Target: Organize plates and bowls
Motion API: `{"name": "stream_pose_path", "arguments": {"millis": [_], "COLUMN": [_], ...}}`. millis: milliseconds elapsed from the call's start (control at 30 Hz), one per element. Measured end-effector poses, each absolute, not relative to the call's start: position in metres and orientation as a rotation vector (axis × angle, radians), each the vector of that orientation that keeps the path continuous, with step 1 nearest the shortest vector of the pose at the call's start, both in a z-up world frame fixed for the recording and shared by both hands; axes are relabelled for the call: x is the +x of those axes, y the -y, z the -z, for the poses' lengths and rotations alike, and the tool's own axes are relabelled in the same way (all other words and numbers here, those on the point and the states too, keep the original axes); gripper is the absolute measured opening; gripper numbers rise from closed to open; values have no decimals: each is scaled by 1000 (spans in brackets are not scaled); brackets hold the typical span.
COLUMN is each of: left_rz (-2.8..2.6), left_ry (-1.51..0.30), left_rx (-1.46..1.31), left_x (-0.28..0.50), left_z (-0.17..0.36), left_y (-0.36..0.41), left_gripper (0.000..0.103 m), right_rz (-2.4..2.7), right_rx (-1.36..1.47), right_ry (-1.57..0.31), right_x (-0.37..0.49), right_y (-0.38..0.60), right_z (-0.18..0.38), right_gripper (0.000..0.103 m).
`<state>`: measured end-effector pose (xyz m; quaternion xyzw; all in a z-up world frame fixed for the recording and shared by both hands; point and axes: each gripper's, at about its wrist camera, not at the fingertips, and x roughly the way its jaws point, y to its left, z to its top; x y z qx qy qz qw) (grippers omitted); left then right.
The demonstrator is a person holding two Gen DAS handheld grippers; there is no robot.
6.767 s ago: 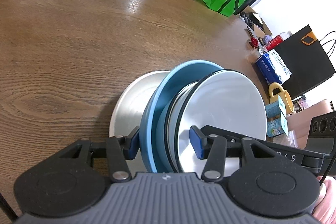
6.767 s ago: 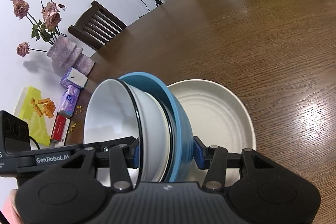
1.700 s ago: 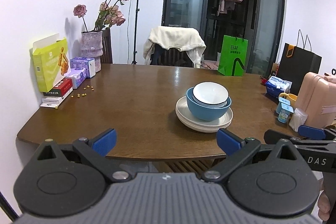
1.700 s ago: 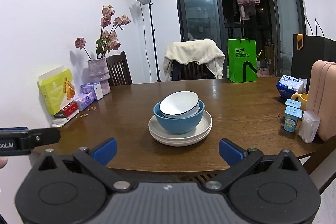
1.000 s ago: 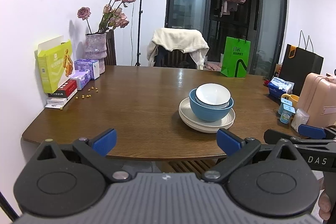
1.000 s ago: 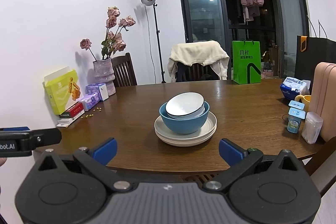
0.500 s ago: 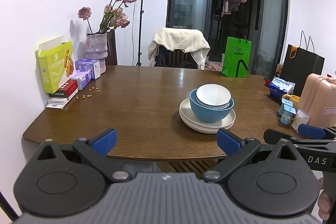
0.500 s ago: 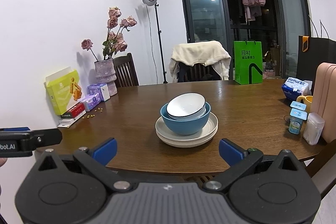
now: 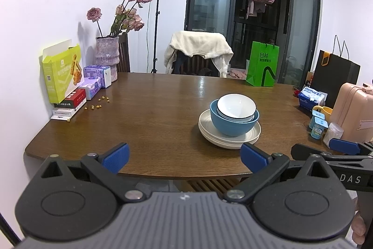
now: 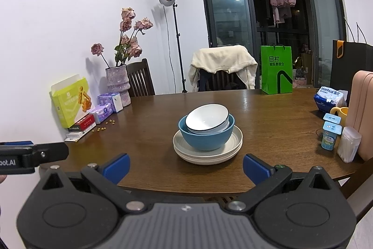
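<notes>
Holding both tools back from the near edge of the table (image 9: 149,109), I logged the state of the stack. Left gripper (image 9: 184,156): jaws spread wide, nothing between them. Right gripper (image 10: 185,167): likewise wide and empty. Neither touched any dish.

Position of the ware: cream plates (image 10: 207,153) lay stacked flat near the middle of the table, slightly toward the right in the left wrist view. A blue bowl (image 10: 206,137) sat upright on the top plate. White bowls (image 10: 207,119) with a dark rim were nested inside it, tilted, leaning toward the left rim of the blue bowl; I could make out at least two rims but could not count them surely.

Judgement: the stacking step looked finished, or nearly so, everything gathered in one pile and both tools clear of it. The only untidy point was the lean of the white bowls. If a next move was wanted, it would call for reaching in over the table edge with one gripper, closing lightly on the upper white rim, and levelling it without shoving the blue bowl across the plates.
</notes>
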<state>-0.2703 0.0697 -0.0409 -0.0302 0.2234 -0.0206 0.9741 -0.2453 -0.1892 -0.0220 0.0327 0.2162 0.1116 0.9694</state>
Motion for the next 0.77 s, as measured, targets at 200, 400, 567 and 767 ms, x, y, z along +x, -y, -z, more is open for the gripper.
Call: {"name": "stream_pose_path", "arguments": {"millis": [200, 400, 567, 767], "left_rz": [39, 33, 35, 39], "left_ry": [-457, -461, -466, -471], "left_rx": [-62, -66, -71, -69], "left_x": [-270, -270, -269, -269], "left_z": [39, 39, 40, 40], "left_y": [-69, -69, -69, -69], "left_gripper": [103, 103, 103, 103], "right_rz": [-229, -235, -236, -236], "right_rx": [66, 68, 68, 66], "right_ry": [-437, -441, -444, -454], "right_x": [-246, -245, -243, -240], "right_y": [189, 188, 187, 185], "right_z": [21, 19, 19, 20], "right_gripper": [103, 103, 103, 103]}}
